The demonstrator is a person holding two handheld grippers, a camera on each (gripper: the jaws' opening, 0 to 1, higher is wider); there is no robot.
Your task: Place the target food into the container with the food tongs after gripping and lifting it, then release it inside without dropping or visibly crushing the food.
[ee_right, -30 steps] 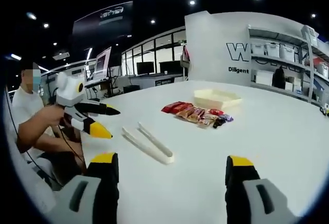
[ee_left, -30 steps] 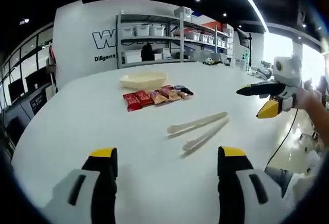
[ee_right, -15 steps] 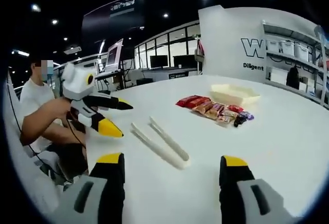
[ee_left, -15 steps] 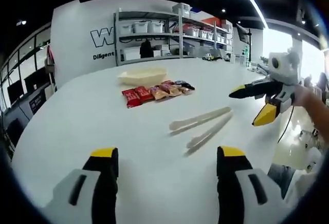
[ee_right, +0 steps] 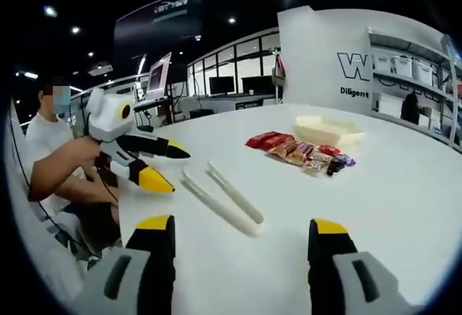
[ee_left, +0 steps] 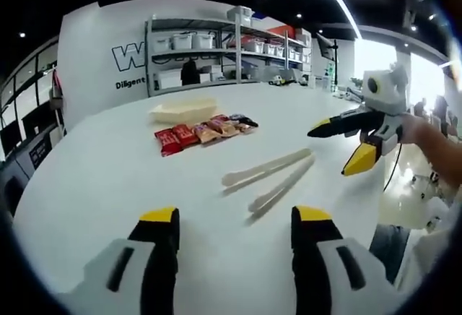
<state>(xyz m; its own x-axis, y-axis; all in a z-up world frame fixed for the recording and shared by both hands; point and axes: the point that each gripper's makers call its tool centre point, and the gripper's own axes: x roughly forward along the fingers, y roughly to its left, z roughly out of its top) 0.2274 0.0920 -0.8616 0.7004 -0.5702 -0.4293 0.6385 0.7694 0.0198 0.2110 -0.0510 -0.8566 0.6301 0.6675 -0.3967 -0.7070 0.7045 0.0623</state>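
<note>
A pair of cream food tongs lies flat on the white table, just ahead of my left gripper, whose jaws stand open and hold nothing. Beyond the tongs runs a row of small snack packets, red ones at the left end and darker ones at the right. A shallow cream tray sits behind the row. My right gripper comes in from the right, open, above the tongs' far end. In the right gripper view, my right gripper is open and empty before the tongs, with the packets, the tray and the left gripper, also open.
Metal shelves with bins stand against the back wall behind the table. A seated person holds the grippers at the table's edge. Bare tabletop lies to the right of the packets.
In the left gripper view the right gripper has come a little further in toward the tongs. Both cameras shifted slightly. The tongs, packets and tray lie as before.
</note>
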